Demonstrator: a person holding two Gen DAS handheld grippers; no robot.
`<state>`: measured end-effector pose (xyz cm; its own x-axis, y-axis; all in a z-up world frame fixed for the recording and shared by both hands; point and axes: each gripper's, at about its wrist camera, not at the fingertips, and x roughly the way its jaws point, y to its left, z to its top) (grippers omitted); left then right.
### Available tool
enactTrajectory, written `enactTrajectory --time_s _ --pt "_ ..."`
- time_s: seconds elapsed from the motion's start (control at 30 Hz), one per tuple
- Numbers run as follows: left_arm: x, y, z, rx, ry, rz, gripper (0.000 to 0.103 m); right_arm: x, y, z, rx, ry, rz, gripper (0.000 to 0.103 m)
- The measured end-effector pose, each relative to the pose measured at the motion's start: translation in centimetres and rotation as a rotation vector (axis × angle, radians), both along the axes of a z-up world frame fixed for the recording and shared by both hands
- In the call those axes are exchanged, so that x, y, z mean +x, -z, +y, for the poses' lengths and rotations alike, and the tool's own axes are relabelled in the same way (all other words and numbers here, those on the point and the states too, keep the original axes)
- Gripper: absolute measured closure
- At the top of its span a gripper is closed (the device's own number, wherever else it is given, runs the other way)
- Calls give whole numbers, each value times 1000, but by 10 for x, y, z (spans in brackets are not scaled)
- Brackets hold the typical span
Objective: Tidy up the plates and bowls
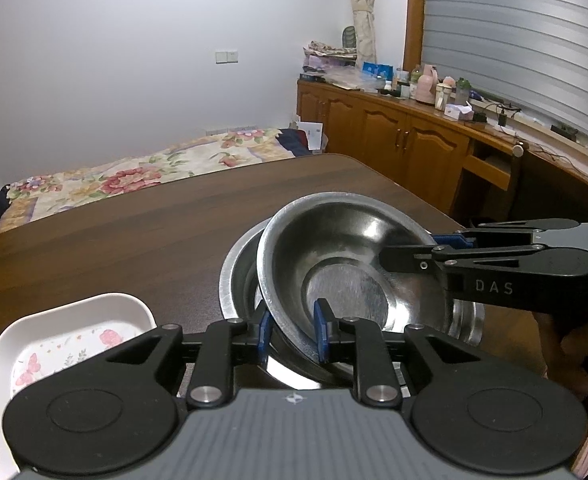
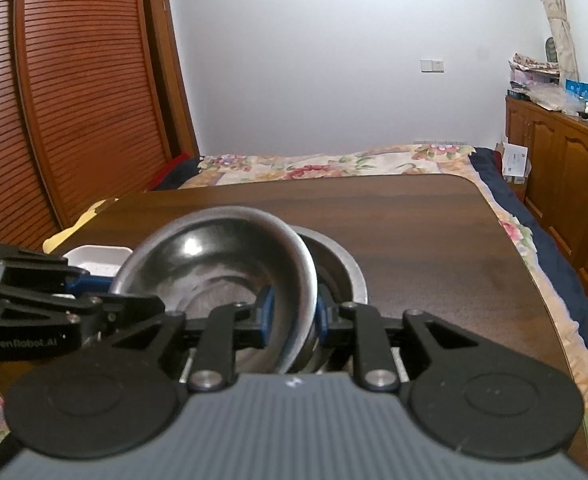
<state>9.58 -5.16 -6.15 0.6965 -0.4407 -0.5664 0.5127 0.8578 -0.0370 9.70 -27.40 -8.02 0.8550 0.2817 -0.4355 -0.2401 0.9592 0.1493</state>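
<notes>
The top bowl point(image 1: 346, 264) is steel, tilted, and sits partly inside a second steel bowl point(image 1: 237, 276) that rests flat on the table point(image 1: 133, 232). Its far rim is raised and its near side dips into the lower bowl, so it is not yet nested level. Judging by that tilt, it is being guided down into the stack, with a grip on each side to steady it.

The left gripper point(image 1: 294, 334) straddles the top bowl's near rim: one blue pad point(image 1: 321, 330) lies inside the bowl, the other outside the wall, the gap narrow and apparently clamped on the metal. The right gripper point(image 2: 291, 314) holds the rim on the opposite side in the same way, one pad inside, one between the two bowls. In the left view it comes in from the right with its fingers point(image 1: 410, 258) closed over the rim. Both fingers pairs are nearly closed, with only the bowl wall between them.

Left of the bowls, near the table's edge, lies a white dish point(image 1: 73, 332) with a floral print, apart from the bowls and untouched. A bed point(image 1: 133, 168) stands beyond the table, and a wooden cabinet point(image 1: 394, 140) runs along the window side.
</notes>
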Motion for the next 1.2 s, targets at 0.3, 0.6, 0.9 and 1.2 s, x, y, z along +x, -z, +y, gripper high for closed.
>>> enactTrajectory --time_s 0.3,0.6,0.9,1.2 --pt "0 -2 1 -17 -22 -11 77 4 -3 -7 49 14 -34 68" --pt "-11 -16 7 -50 -65 -102 37 -11 -11 -13 50 46 -107 54" --pt "-11 -3 8 -80 -109 -120 21 -8 1 -17 18 71 -109 44" --pt "-11 6 9 -81 -130 -99 34 -1 17 -16 42 68 -84 44"
